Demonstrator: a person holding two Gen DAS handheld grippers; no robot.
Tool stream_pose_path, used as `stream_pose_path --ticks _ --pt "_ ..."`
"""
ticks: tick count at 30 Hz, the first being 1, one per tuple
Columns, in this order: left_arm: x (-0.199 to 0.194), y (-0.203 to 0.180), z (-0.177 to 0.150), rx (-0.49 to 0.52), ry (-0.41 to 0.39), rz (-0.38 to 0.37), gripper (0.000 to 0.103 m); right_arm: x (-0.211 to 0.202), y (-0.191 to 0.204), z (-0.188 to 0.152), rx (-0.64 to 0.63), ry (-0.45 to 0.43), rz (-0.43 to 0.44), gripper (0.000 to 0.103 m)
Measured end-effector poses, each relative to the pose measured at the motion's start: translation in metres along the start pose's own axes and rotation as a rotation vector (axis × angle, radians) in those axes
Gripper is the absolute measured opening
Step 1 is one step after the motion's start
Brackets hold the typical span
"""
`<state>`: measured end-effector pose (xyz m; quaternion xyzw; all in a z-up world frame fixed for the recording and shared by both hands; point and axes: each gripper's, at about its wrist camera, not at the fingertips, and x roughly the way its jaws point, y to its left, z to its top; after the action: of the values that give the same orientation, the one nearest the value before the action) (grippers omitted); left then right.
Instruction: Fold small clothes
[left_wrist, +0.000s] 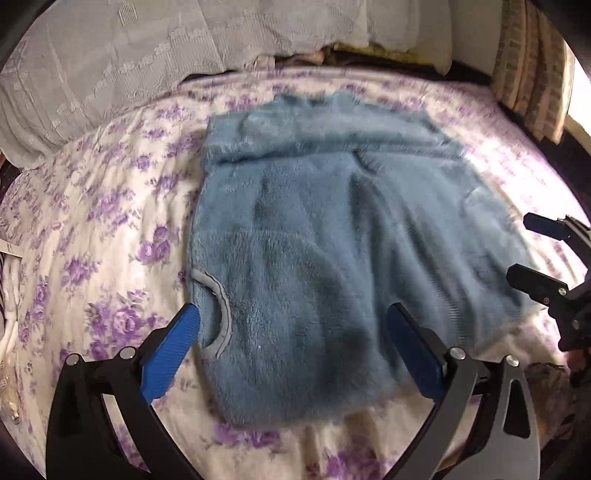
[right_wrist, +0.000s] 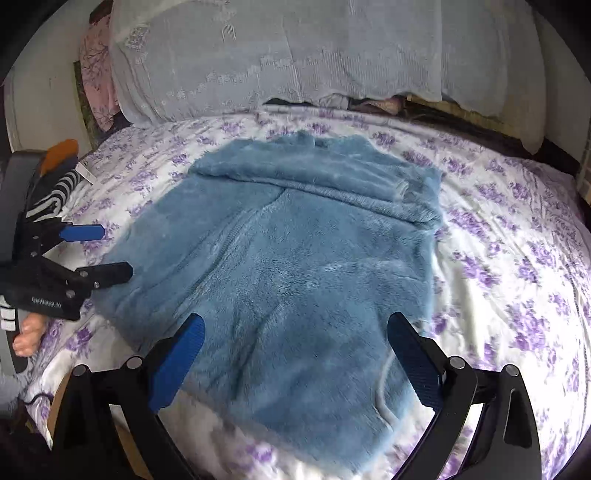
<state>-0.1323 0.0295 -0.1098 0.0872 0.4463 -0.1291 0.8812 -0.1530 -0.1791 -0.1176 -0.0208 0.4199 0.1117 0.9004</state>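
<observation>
Hovering wide open and empty, left gripper (left_wrist: 291, 343) and right gripper (right_wrist: 295, 350), over the near hem of the blue fleece garment (right_wrist: 295, 258) spread on the floral bedsheet (right_wrist: 517, 258), seemingly ready to pinch for the next fold.

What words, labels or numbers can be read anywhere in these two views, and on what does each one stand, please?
"GenRobot.AI", faint and slightly blurred, on the black body of the left gripper in the right wrist view.
White tag on the striped cloth: too small to read.
Blue fleece garment and floral bedsheet: no text visible.
</observation>
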Motion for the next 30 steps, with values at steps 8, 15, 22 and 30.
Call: stream_pose_path --ticks 8,15,22,30 --pt "-0.003 0.028 -0.010 -0.085 -0.001 -0.089 0.099 -0.017 -0.022 -0.019 0.069 -0.021 0.071 0.099" --pt "0.009 0.096 -0.025 -0.362 0.080 -0.280 0.098 -0.025 -0.104 -0.056 0.489 -0.040 0.390 0.099" --pt "0.015 0.088 -0.024 -0.346 0.098 -0.505 0.098 -0.020 -0.118 -0.059 0.570 -0.047 0.502 0.099" --pt "0.040 0.091 -0.011 -0.392 0.151 -0.679 0.098 -0.002 -0.108 -0.042 0.524 0.037 0.566 0.100"
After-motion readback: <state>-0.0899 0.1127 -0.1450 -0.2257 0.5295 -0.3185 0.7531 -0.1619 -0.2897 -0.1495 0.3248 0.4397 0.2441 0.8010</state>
